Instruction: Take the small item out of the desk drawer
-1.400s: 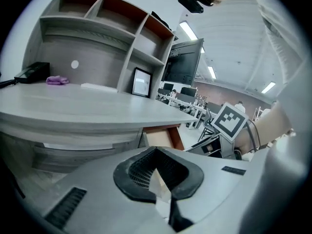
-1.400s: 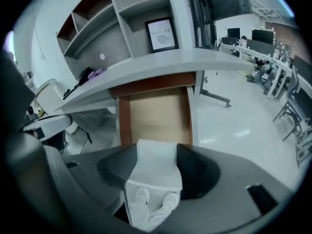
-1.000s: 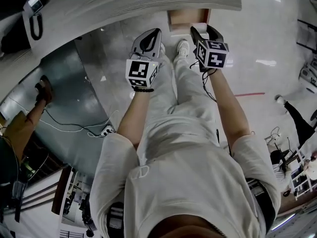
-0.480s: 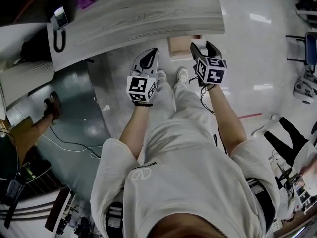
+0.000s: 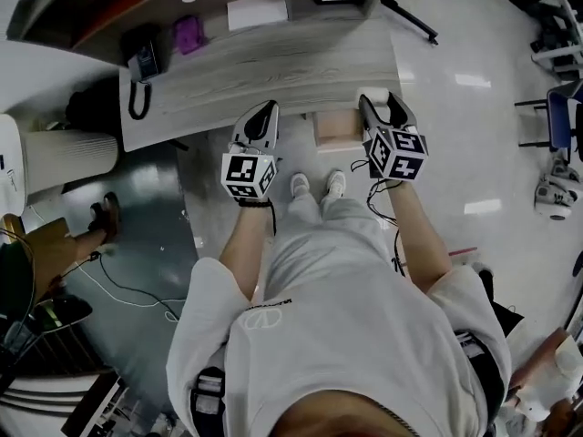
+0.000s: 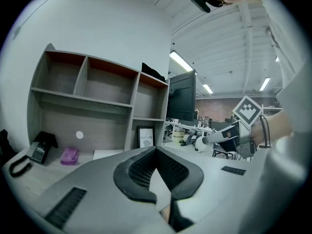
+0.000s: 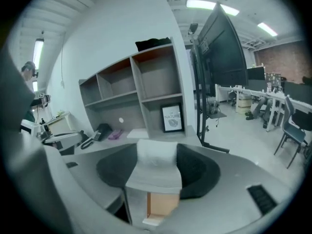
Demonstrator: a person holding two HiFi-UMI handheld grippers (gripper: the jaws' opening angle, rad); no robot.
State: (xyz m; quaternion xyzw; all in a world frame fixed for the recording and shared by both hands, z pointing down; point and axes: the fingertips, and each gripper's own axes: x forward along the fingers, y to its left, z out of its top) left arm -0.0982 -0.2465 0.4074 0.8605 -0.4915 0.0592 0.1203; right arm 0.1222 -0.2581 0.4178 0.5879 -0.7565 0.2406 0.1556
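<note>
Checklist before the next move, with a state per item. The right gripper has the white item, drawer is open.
1. White item gripped by right gripper: ok, it sits between the pads, pressed on both sides.
2. Item clear of drawer: ok, held up above it, apart.
3. Left gripper free: ok, jaws together, nothing between.
4. Drawer closed: not ok, it stands open under the desk.
5. Bare spot to set down: ok, bare wood along the front edge; phone and purple item sit further back.
6. Grip firm enough for a move: cannot tell.
</note>
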